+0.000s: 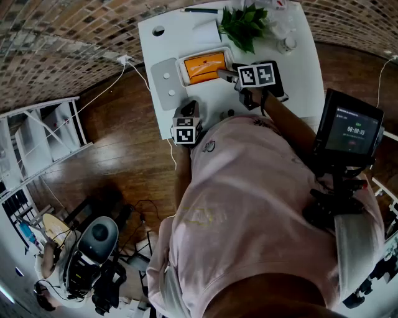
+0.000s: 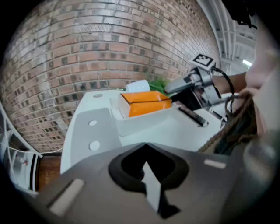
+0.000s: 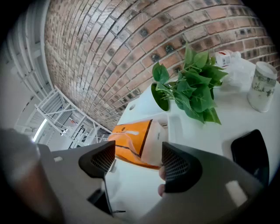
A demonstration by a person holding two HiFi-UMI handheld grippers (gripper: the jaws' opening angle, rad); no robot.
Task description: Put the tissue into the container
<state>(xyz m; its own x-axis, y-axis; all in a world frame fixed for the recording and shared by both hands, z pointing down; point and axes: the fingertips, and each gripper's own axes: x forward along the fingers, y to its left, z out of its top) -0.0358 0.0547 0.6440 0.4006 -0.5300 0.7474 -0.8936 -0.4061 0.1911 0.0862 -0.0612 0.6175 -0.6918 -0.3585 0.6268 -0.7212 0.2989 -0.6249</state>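
Observation:
An orange tissue pack (image 1: 204, 67) lies in a shallow white container (image 1: 181, 73) on the white table (image 1: 305, 81). My right gripper (image 1: 224, 74) sits just to its right with jaws pointing at it. In the right gripper view the right gripper (image 3: 138, 164) is open, and the pack (image 3: 131, 144) lies a little beyond the pads, untouched. The left gripper view shows the pack (image 2: 144, 103) resting in the container (image 2: 153, 127). My left gripper (image 1: 189, 110) hovers near the table's front edge. Its jaws (image 2: 146, 175) are shut with nothing in them.
A grey lid (image 1: 165, 84) lies left of the container. A leafy plant (image 1: 244, 22), a white cup (image 1: 287, 43) and a pen (image 1: 199, 10) occupy the far end of the table. A black flat object (image 3: 249, 153) lies near the right gripper. A white rack (image 1: 43, 136) stands on the floor.

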